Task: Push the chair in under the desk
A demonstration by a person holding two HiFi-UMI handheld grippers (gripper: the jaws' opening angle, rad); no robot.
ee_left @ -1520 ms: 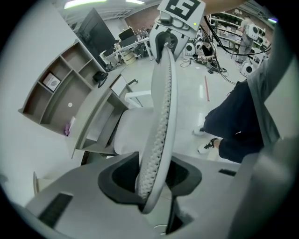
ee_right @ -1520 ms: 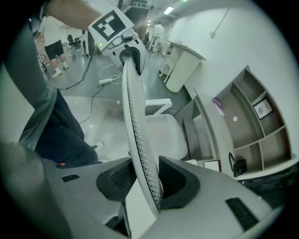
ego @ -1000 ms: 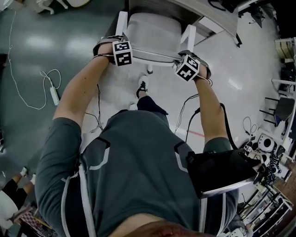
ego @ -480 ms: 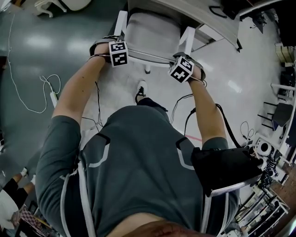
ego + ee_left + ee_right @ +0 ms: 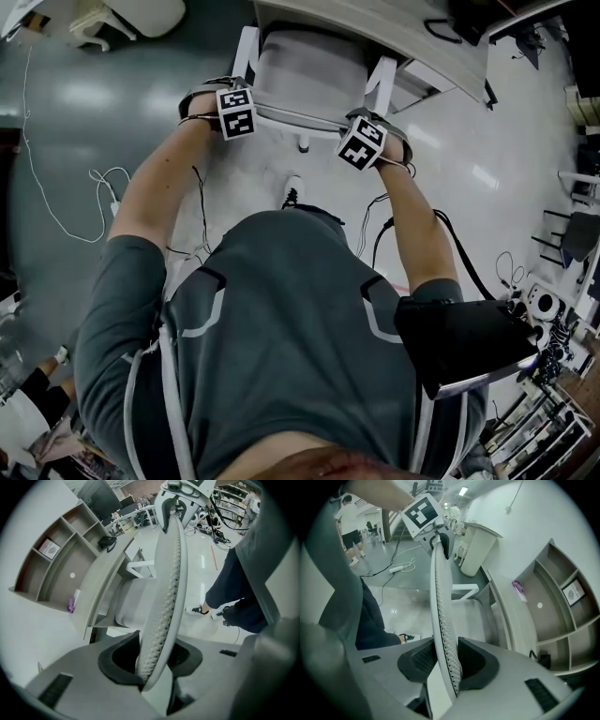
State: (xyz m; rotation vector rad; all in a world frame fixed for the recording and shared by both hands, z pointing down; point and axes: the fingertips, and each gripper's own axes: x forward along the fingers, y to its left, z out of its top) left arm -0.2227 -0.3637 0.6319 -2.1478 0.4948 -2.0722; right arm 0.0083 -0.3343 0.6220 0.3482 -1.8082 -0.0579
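Note:
A white-framed chair with a grey seat point(image 5: 309, 70) stands at the top of the head view, its seat partly under the pale desk point(image 5: 375, 23). My left gripper point(image 5: 239, 111) is shut on the left end of the backrest's top edge point(image 5: 166, 583), which runs between the two pads of this gripper point(image 5: 152, 660). My right gripper point(image 5: 361, 142) holds the right end the same way. In its own view the perforated backrest point(image 5: 440, 602) sits between the pads of that gripper point(image 5: 447, 660), whose jaws have just been closing on it. Both point steeply down.
The desk point(image 5: 105, 578) carries open shelf compartments point(image 5: 562, 597) along its back. A white cable point(image 5: 56, 220) lies on the floor at the left. Another white chair point(image 5: 122, 19) is at the top left. Racks and gear point(image 5: 562, 309) crowd the right side. The person's shoe point(image 5: 292, 194) is just behind the chair.
Both grippers and the chair have moved up the view toward the desk, and more of the seat lies under it. The person's foot has stepped forward.

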